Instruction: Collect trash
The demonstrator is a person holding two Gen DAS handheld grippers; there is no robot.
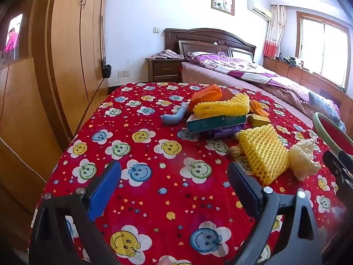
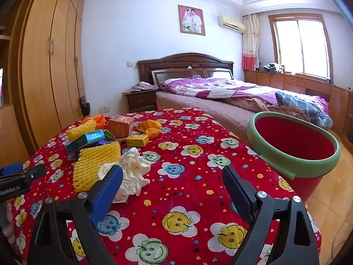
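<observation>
The left gripper [image 1: 174,190] is hovering released over the red smiley tablecloth [image 1: 154,154], gripping nothing. To its right the trash is lying heaped: yellow foam netting [image 2: 94,163] touching crumpled white paper [image 2: 132,172], boxes behind. The right gripper [image 2: 172,190] is gaping empty too, beside the red bin [image 2: 293,141] with a green rim at the table's edge.

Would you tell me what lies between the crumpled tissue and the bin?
Nothing: in the right wrist view only bare red cloth separates the tissue from the bin.
</observation>
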